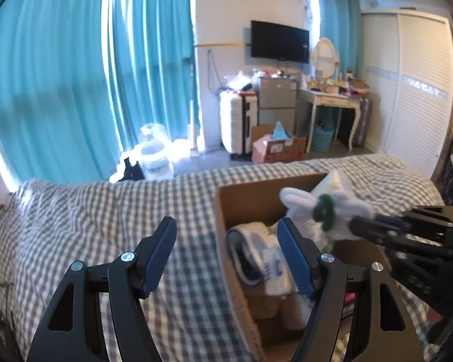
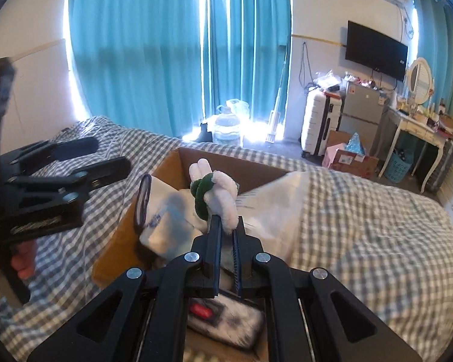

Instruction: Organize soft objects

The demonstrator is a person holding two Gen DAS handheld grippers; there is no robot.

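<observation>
White plush toy point(image 2: 223, 199) (right gripper point(image 2: 226, 235)) over box point(image 2: 226, 158)

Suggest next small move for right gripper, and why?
Probably lower, then open: the right gripper is shut on the white plush toy, held above the cardboard box, which already holds soft items. The left gripper is open, holding nothing.

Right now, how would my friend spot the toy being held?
Find the checked bed, then the cardboard box on it. Above the box, the right hand-held gripper pinches a plush toy: white, long ears, dark green ring around it. The folded cloths below lie in the box.
</observation>
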